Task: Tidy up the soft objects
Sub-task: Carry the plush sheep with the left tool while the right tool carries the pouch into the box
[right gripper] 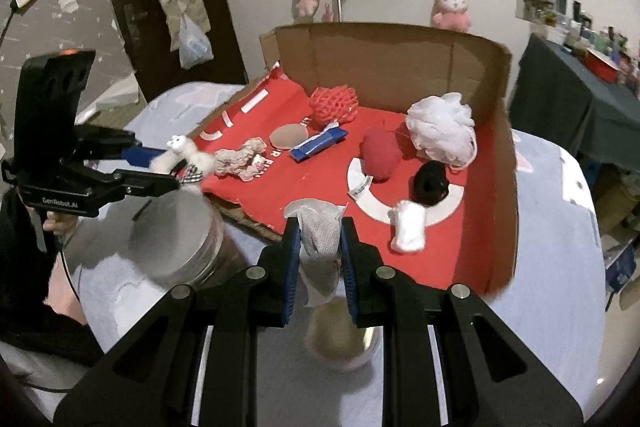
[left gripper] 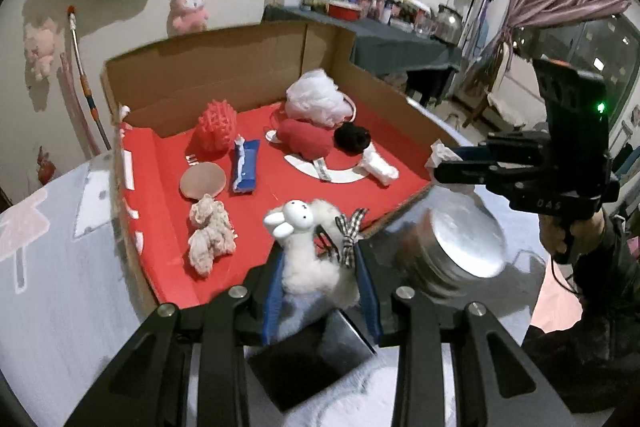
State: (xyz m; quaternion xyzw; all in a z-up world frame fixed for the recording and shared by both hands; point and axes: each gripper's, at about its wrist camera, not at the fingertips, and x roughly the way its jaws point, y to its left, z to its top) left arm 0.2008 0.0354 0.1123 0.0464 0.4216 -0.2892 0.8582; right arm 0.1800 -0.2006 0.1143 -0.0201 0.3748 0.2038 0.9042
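Now my left fingers (left gripper: 320,263) clamp the llama (left gripper: 308,251), right fingers (right gripper: 320,239) pinch a mesh cloth (right gripper: 320,227); next, lower both into the box (right gripper: 400,55).

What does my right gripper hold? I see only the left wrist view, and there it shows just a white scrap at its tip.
Observer: The right gripper is shut on a white mesh cloth, which hangs down between the blue pads.
Operator: Is something below that cloth?
Observer: Yes, a pale round thing shows just under it in the right wrist view, too blurred to name.
Operator: Anything to the far left of the box?
Observer: A dark door with a plastic bag hanging on it.
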